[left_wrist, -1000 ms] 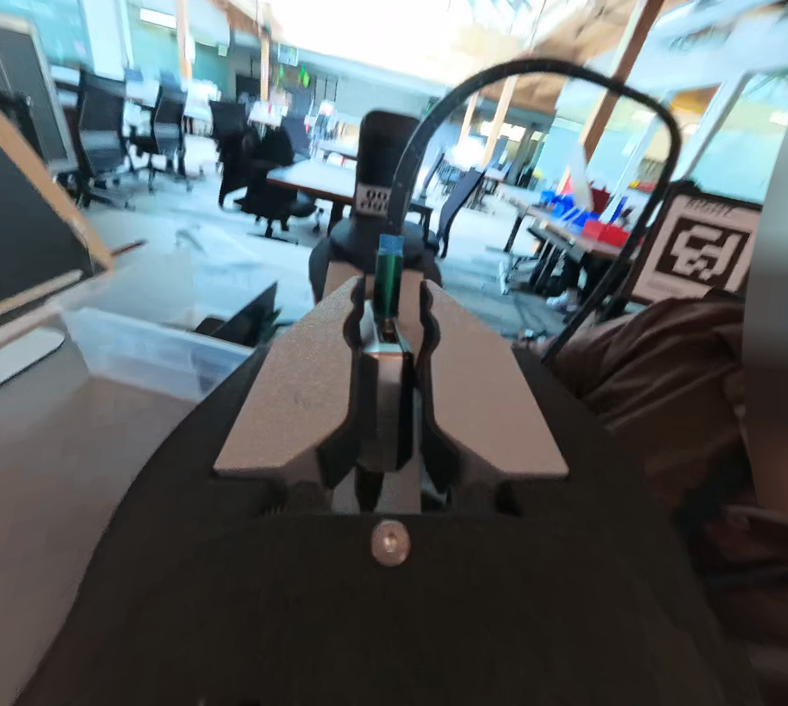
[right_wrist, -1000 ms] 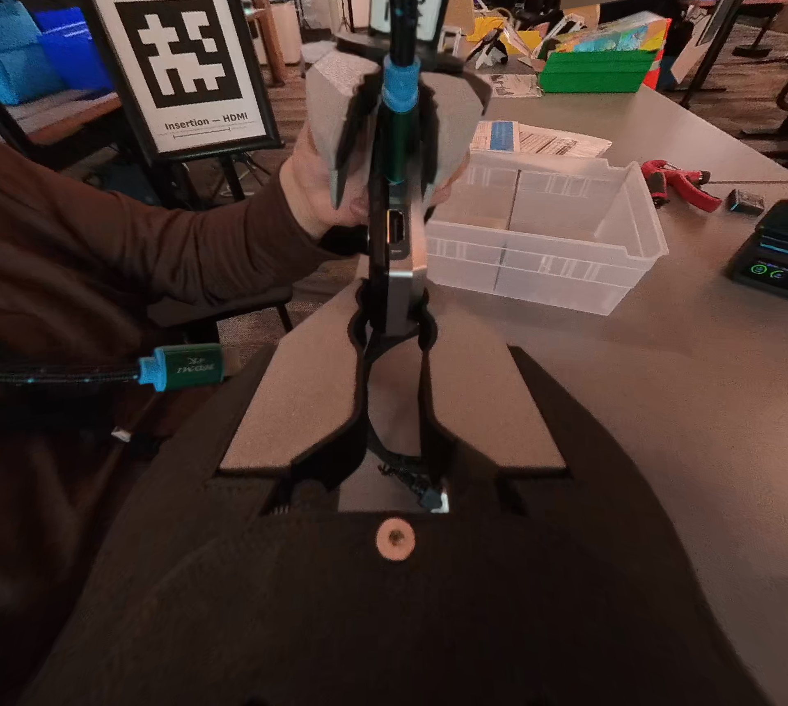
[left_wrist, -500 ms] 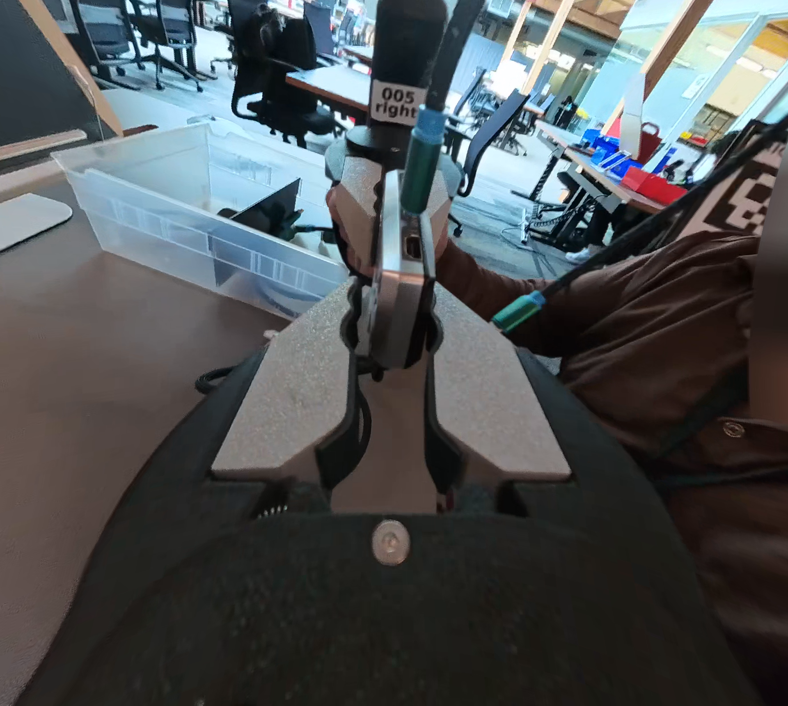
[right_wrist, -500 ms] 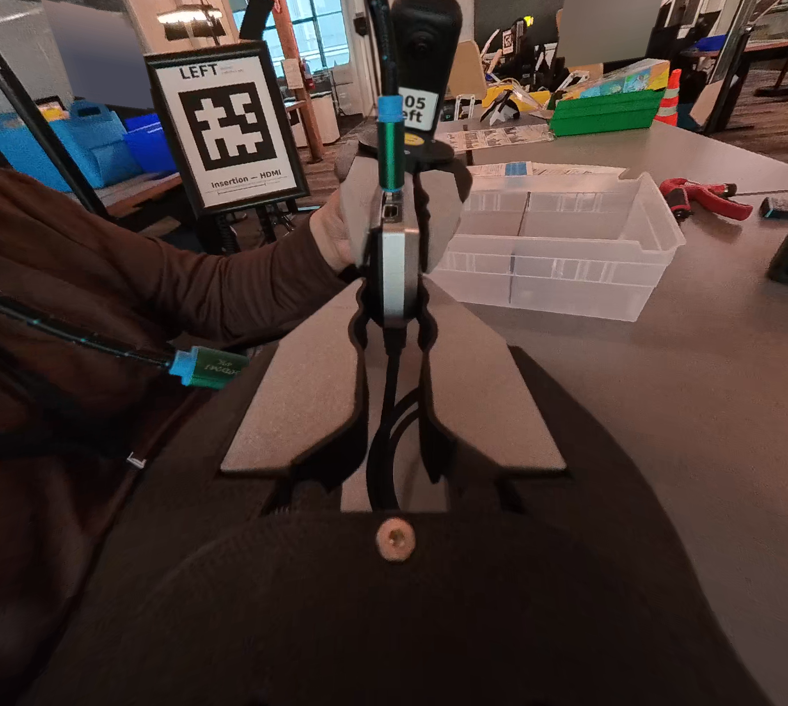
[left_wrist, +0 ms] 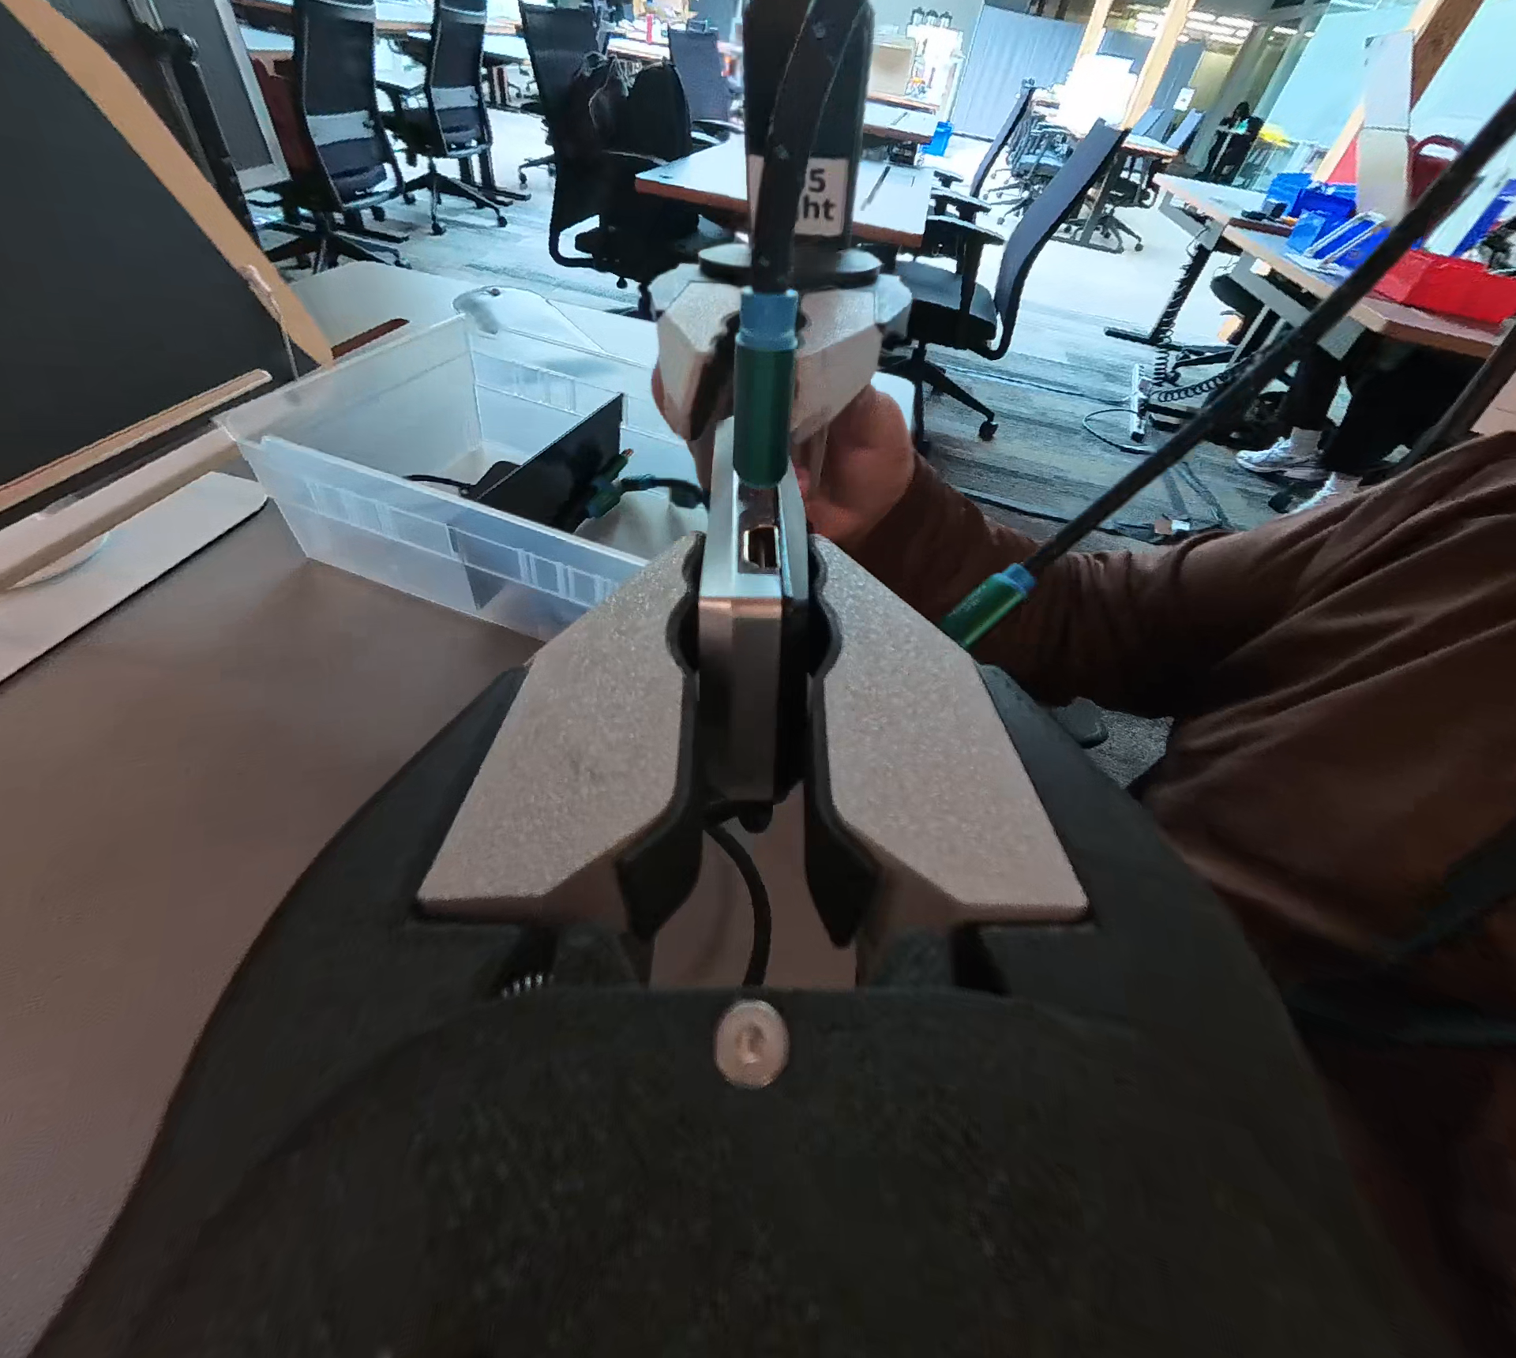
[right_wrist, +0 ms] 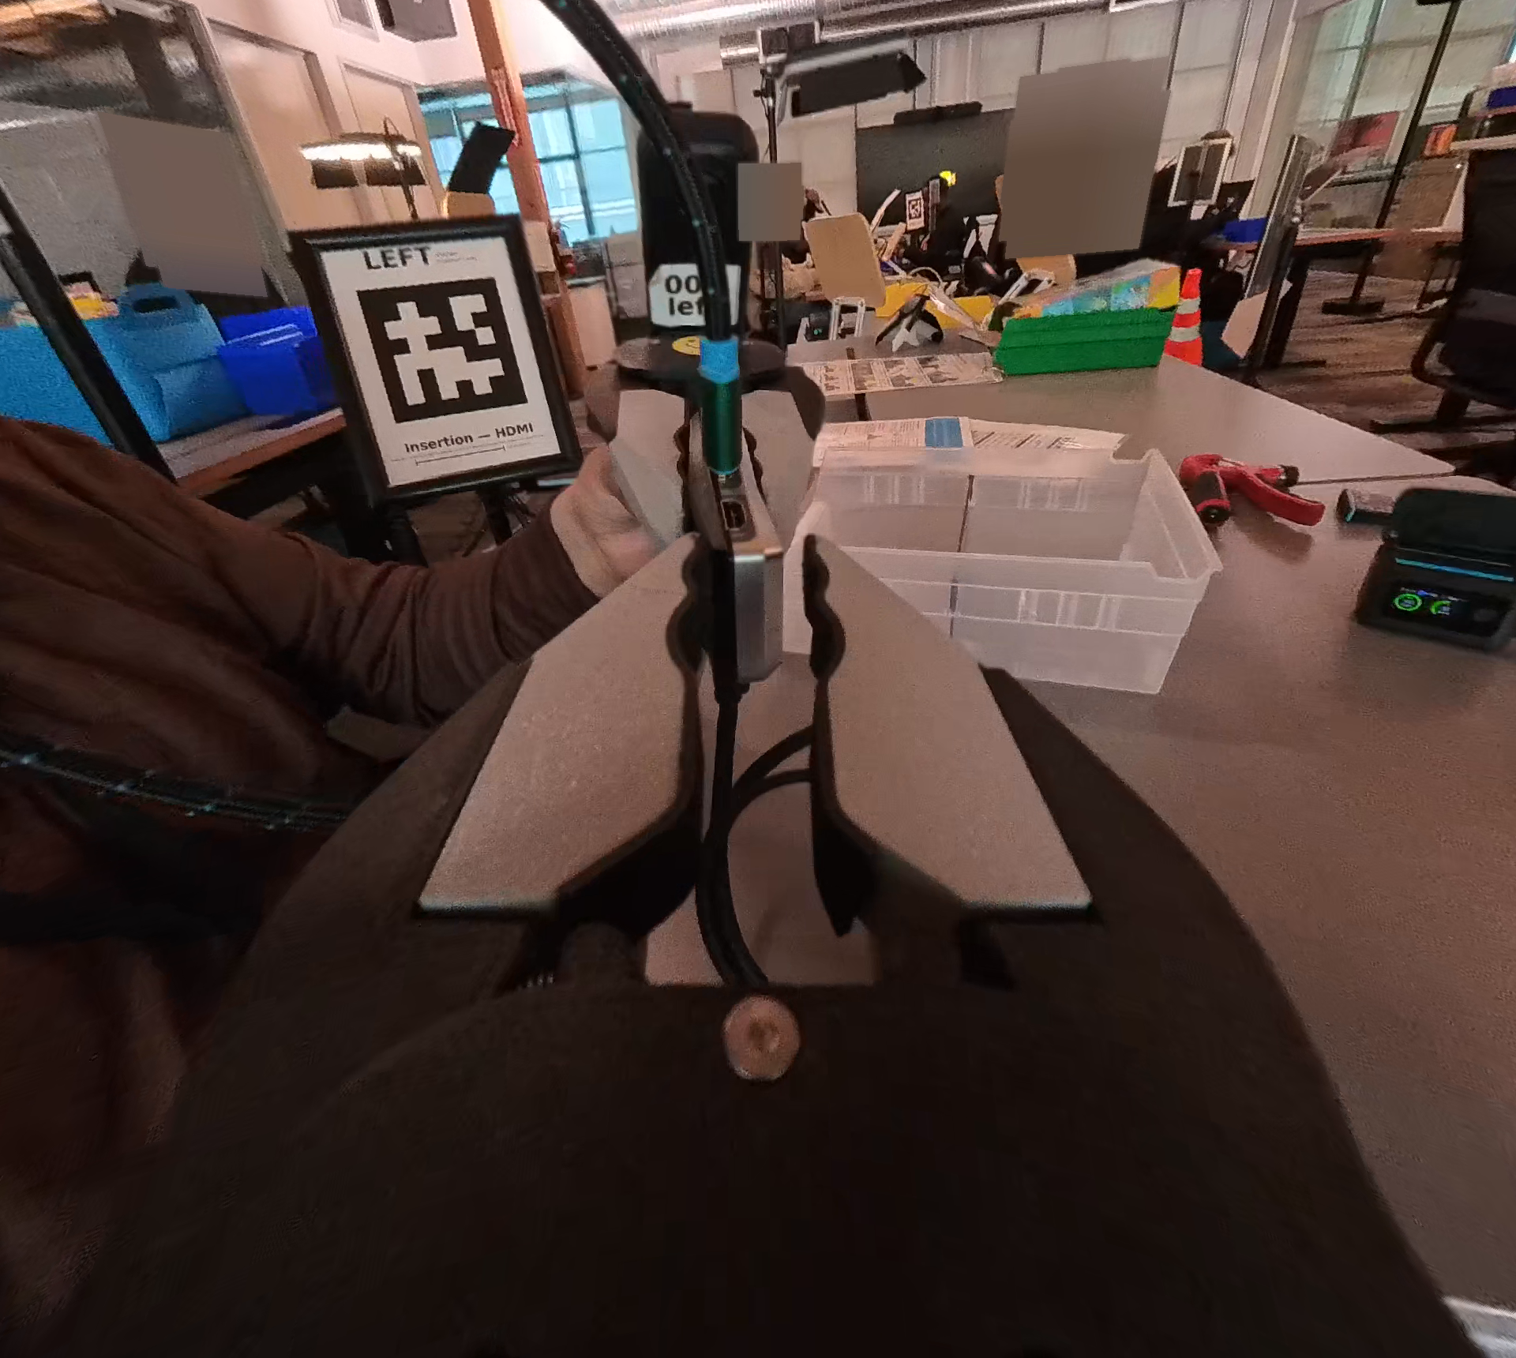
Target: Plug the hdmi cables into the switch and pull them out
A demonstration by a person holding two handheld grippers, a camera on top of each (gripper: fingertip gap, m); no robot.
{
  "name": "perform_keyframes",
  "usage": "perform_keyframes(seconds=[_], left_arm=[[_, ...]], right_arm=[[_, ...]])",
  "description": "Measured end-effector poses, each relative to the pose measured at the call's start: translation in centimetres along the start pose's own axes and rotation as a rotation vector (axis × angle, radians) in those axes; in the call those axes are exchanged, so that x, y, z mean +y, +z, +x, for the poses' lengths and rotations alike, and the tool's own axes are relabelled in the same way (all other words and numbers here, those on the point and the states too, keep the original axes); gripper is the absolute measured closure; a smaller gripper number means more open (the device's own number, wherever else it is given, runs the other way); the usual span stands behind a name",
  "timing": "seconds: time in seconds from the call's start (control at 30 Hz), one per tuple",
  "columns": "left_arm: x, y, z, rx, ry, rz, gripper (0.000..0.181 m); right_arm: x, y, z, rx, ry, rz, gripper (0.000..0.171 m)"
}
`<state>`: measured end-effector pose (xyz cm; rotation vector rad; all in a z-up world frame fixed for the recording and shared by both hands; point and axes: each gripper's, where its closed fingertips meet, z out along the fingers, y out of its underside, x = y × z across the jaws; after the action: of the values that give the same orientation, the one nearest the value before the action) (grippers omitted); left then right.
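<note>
My left gripper (left_wrist: 751, 580) is shut on the lower end of the silver HDMI switch (left_wrist: 742, 629), which it holds upright above the table. A green HDMI plug (left_wrist: 763, 408) with a blue collar sits in the switch's top port, and its black cable arcs upward. The port (left_wrist: 759, 552) below it is empty. My right gripper (right_wrist: 755, 564) faces the left one and is open, with its fingers either side of the switch (right_wrist: 751, 605). It also shows in the left wrist view (left_wrist: 771, 367). A second green plug (left_wrist: 984, 601) hangs loose by the brown sleeve.
A clear plastic bin (right_wrist: 1025, 580) stands on the grey table (right_wrist: 1230, 826) just behind the switch, with a black box (left_wrist: 558, 465) in it. A framed marker sign (right_wrist: 443, 351) stands at the left. Red pliers (right_wrist: 1247, 486) and a small screen device (right_wrist: 1436, 597) lie at the right. The grippers are tip to tip, or close to it.
My right gripper was shut on the switch and has opened around it. My left gripper keeps its hold. Both views have tilted down toward the table.
</note>
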<state>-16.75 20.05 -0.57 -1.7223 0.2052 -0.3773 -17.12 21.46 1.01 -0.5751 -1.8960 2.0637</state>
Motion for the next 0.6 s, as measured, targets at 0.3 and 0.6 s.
perform_keyframes(seconds=[0.3, 0.6], left_arm=[[0.4, 2.7, 1.1, 0.038, 0.004, -0.051, 0.162], [0.8, 3.9, 0.9, 0.032, -0.002, -0.067, 0.161]], right_arm=[[-0.4, -0.2, -1.2, 0.052, -0.109, -0.023, 0.159], [0.2, -0.3, -1.2, 0.016, -0.117, -0.050, 0.163]])
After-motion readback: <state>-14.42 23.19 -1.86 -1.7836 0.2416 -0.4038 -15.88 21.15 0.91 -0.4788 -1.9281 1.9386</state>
